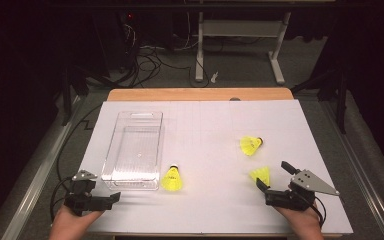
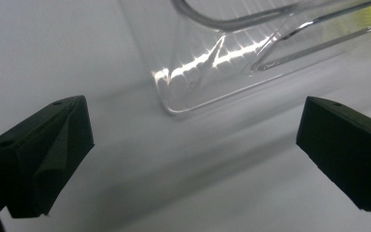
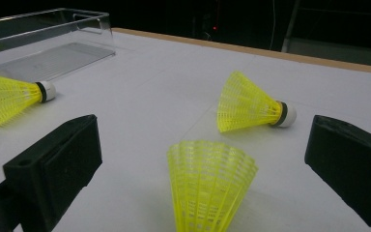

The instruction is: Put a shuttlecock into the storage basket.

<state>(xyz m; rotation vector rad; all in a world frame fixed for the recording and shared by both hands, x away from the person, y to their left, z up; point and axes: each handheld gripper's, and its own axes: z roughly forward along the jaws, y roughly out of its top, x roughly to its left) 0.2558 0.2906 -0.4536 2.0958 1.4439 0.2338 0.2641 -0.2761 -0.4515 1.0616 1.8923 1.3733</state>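
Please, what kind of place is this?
Probably a lab or workshop set up for recording: a table under a white sheet, cables on the floor behind it, and a hand-held right gripper near yellow shuttlecocks.

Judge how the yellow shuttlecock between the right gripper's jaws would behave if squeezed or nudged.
The shuttlecock has an open mesh skirt, so it probably flexes under the right gripper and weighs little. It stands on its narrow end, so a nudge would likely tip it into a curved roll.

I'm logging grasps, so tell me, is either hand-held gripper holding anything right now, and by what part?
Nothing is held. The right hand-held gripper is open around the nearest shuttlecock without touching it; the left hand-held gripper is open before the clear bin.
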